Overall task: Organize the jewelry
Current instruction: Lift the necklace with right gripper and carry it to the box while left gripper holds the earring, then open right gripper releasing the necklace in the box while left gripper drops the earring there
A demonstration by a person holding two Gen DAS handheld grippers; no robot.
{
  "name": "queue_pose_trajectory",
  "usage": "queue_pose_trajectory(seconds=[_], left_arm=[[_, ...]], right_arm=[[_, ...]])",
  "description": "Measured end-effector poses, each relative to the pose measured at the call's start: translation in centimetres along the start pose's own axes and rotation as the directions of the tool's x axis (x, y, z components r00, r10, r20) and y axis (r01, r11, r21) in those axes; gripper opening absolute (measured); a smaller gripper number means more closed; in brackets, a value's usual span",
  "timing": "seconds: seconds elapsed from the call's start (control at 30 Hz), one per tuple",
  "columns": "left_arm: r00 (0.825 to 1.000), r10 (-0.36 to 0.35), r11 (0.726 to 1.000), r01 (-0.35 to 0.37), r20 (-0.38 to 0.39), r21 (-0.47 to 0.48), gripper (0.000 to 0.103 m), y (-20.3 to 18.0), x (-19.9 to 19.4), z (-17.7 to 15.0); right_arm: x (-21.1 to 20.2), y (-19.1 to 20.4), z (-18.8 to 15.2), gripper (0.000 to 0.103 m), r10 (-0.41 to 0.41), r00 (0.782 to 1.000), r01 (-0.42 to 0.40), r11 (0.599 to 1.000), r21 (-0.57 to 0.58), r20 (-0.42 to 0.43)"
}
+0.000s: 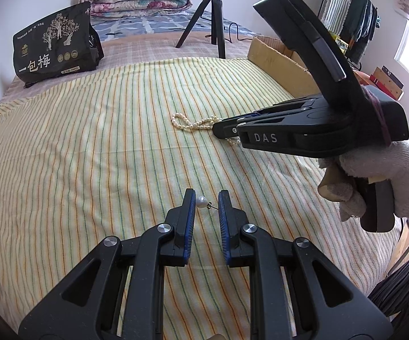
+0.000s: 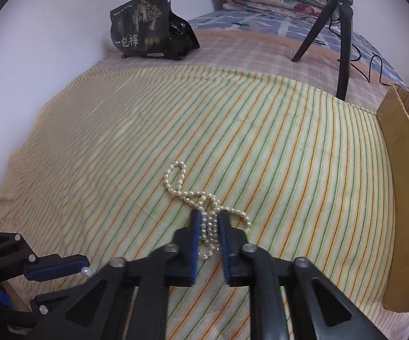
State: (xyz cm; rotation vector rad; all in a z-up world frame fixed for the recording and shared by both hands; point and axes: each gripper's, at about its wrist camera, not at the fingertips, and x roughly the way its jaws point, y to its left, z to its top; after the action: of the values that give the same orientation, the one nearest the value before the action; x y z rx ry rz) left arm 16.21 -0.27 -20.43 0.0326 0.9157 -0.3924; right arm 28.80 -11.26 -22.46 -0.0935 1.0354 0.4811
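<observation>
Pearl necklace [image 2: 201,198], at 12 o'clock between the half-open right tool [image 2: 208,223], could snag and spill, while the half-open left tool [image 1: 206,202] straddles a pearl earring [image 1: 202,200].

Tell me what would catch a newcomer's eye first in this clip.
Probably the pearl necklace, tangled in loops on the striped cloth, with the right gripper straddling part of it, fingers apart. Next, the single pearl earring between the open fingers of the left gripper, lying close to the left finger. Behind, a black snack bag leans near the wall, with a tripod and a cardboard box further right.
</observation>
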Motion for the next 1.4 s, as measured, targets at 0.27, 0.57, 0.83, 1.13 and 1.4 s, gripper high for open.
queue_pose_trajectory(seconds=[0.27,0.57,0.83,1.13,1.4], left_arm=[[1.000,0.004,1.000,-0.004,0.030,0.002,0.015,-0.5,-0.8,0.8],[0.998,0.002,1.000,-0.002,0.067,0.005,0.015,-1.3,-2.0,1.9],[0.994,-0.002,1.000,-0.001,0.113,0.020,0.015,-2.8,-3.1,3.4],[0.986,-0.023,0.998,0.013,0.165,0.061,0.015,-6.1,-3.9,5.5],[0.980,-0.050,0.995,0.032,0.191,0.096,0.015,-9.1,-3.8,7.5]], right_arm=[[-2.3,0.4,0.4,0.004,-0.013,0.998,0.012,1.000,0.003,0.054],[-7.6,-0.5,1.5,0.004,-0.003,0.986,-0.003,0.999,0.040,0.169],[-12.3,-1.5,1.8,0.004,-0.025,0.967,0.011,0.998,0.056,0.255],[-17.7,-3.9,1.6,0.004,-0.061,0.934,0.025,0.994,0.107,0.353],[-21.1,-6.1,1.5,0.004,-0.134,0.909,0.095,0.988,0.118,0.394]])
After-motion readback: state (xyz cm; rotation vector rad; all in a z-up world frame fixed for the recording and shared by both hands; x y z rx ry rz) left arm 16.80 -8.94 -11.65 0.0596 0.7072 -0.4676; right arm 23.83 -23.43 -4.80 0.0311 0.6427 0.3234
